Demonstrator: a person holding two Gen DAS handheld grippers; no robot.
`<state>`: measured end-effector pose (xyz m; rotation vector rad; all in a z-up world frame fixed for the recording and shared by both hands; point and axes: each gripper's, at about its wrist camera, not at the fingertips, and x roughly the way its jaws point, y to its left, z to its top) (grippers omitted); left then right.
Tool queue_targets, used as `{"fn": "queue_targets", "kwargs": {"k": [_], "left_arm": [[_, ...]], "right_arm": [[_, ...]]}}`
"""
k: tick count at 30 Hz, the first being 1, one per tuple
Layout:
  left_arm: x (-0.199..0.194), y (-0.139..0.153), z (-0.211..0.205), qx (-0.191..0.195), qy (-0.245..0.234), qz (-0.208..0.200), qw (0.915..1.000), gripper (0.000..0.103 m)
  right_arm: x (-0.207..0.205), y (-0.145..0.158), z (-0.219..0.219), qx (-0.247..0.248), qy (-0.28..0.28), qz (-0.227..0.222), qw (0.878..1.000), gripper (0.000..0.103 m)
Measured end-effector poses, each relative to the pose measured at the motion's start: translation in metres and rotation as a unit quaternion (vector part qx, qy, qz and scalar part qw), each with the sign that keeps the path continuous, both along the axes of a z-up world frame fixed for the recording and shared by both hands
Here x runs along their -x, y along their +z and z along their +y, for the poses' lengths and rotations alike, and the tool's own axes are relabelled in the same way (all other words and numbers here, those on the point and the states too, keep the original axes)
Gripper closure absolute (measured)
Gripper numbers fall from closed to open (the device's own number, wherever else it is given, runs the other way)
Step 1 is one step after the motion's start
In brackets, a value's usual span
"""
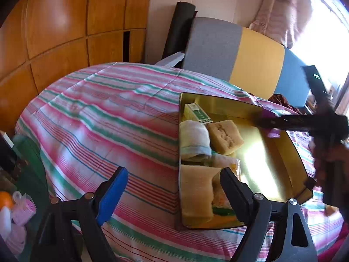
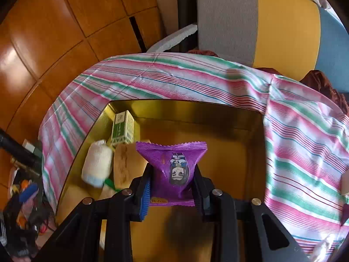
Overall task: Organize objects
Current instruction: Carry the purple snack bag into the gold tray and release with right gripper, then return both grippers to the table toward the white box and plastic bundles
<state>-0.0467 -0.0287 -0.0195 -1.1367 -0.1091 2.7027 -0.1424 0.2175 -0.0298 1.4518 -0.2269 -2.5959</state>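
Note:
A purple snack packet [image 2: 174,166] with a cartoon figure is clamped between the pads of my right gripper [image 2: 172,187], which is shut on it above a gold tray [image 2: 229,152]. Along the tray's left side lie a green carton [image 2: 122,128], a rolled white towel [image 2: 98,166] and a bread packet [image 2: 126,163]. In the left wrist view my left gripper [image 1: 173,171] stands open and empty over the tray's [image 1: 272,168] near left edge. The right gripper [image 1: 265,122] reaches in from the right, blurred, with the purple packet [image 1: 270,114] in it.
The tray rests on a pink, green and white striped cloth [image 1: 109,113]. Behind it stands a grey, yellow and blue chair [image 1: 240,52], with wooden cabinets [image 1: 54,32] to the left. Small clutter, including an orange item [image 1: 5,198], lies low at the left.

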Motion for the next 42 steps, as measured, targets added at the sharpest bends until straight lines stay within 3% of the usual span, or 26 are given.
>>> {"fn": "queue_targets", "kwargs": {"k": [11, 15, 19, 27, 36, 42], "left_arm": [[0.006, -0.008, -0.013, -0.024, 0.008, -0.017, 0.9995, 0.016], [0.005, -0.009, -0.014, -0.029, 0.01, -0.021, 0.9993, 0.016], [0.004, -0.009, -0.013, -0.029, 0.012, -0.018, 0.9994, 0.016], [0.0, -0.005, -0.009, -0.02, 0.008, -0.009, 0.9997, 0.014], [-0.005, -0.005, 0.003, -0.002, -0.005, -0.006, 1.0, 0.014], [-0.014, -0.003, 0.017, 0.004, -0.022, -0.003, 0.9998, 0.014]], "right_arm": [[0.081, -0.038, -0.038, 0.012, -0.034, -0.034, 0.999, 0.067], [0.087, -0.04, -0.045, 0.042, -0.023, -0.032, 0.998, 0.057], [0.08, -0.034, -0.046, 0.053, -0.014, -0.022, 0.998, 0.057], [0.039, -0.013, -0.031, 0.058, -0.016, 0.007, 0.998, 0.057], [-0.042, 0.006, 0.002, 0.004, 0.005, 0.031, 0.999, 0.057], [-0.095, 0.012, 0.044, -0.012, -0.017, 0.035, 0.999, 0.057]]}}
